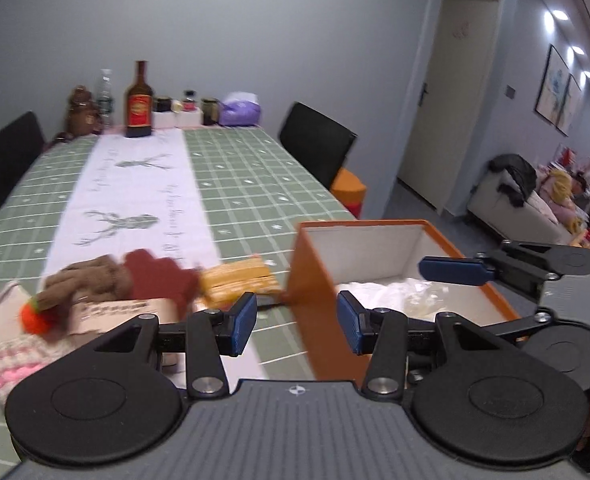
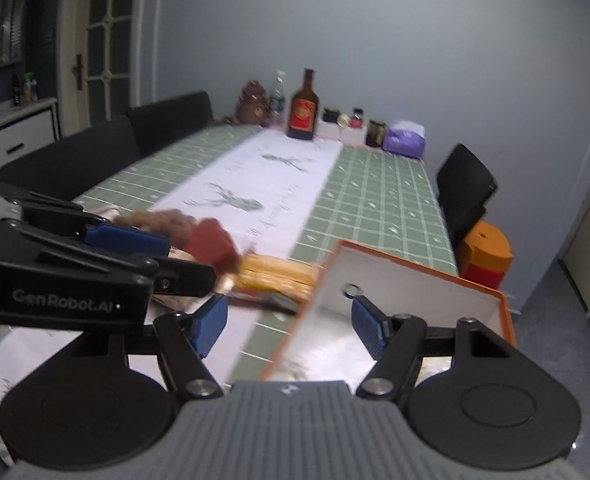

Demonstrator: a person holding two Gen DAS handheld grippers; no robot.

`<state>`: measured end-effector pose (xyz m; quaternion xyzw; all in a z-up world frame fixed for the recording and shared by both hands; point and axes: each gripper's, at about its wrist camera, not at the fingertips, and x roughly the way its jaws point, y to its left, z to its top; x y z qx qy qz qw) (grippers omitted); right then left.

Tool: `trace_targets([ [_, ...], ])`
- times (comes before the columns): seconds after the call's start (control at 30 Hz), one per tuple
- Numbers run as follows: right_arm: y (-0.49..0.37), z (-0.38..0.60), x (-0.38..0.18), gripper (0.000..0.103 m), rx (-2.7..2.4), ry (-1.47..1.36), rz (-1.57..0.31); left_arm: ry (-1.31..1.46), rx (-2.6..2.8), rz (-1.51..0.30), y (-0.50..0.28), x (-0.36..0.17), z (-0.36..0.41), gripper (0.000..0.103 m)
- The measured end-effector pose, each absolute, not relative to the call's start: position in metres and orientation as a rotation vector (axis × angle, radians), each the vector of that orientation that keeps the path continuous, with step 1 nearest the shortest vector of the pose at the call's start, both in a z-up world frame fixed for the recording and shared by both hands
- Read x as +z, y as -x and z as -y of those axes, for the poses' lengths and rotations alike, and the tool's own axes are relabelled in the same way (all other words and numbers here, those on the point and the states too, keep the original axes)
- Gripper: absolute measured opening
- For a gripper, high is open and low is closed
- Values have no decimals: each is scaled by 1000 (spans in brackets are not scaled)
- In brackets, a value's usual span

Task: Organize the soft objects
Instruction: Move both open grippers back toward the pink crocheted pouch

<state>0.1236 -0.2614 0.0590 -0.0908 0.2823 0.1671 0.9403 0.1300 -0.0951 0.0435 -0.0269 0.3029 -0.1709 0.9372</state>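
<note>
An orange box (image 1: 315, 276) with white inner walls stands at the table's near right, with something white (image 1: 391, 292) on its floor. It also shows in the right wrist view (image 2: 407, 276). Left of it lie a brown knitted item (image 1: 91, 280), a dark red cloth (image 1: 163, 276), a yellow knitted piece (image 1: 239, 280), an orange pompom (image 1: 39, 316) and a pink and white knit (image 1: 19, 360). My left gripper (image 1: 295, 324) is open and empty above the box's left wall. My right gripper (image 2: 289, 326) is open and empty over the box; its blue finger (image 1: 455, 270) shows in the left wrist view.
The table wears a green checked cloth (image 1: 255, 184) with a white deer runner (image 1: 135, 192). A brown bottle (image 1: 139, 104), jars and a purple bag (image 1: 239, 110) stand at the far end. Black chairs (image 1: 315, 140) flank the table. An orange stool (image 2: 487, 252) is right.
</note>
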Motion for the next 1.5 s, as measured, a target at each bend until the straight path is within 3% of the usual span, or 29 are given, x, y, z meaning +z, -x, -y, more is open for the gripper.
trace_targets([
  [0.17, -103, 216, 42, 68, 363, 193, -502, 112, -218, -567, -109, 30, 35, 59],
  [0.27, -99, 193, 24, 68, 378, 160, -512, 146, -128, -562, -103, 18, 0, 66],
  [0.4, -103, 170, 0, 68, 392, 126, -555, 120, -6, -569, -98, 0, -40, 68],
  [0.57, -112, 154, -25, 68, 375, 71, -617, 152, 67, -582, -102, -17, -71, 89],
  [1.2, -171, 108, -39, 68, 480, 53, -733, 137, 212, -727, -175, -73, -90, 89],
  [1.3, -180, 100, -32, 68, 514, 78, -748, 127, 210, -729, -178, -77, -89, 93],
  [1.4, -188, 90, -24, 68, 526, 144, -742, 134, 195, -737, -180, -77, -91, 84],
  [1.5, -200, 84, -12, 68, 540, 186, -746, 92, 201, -744, -181, -74, -87, 66],
])
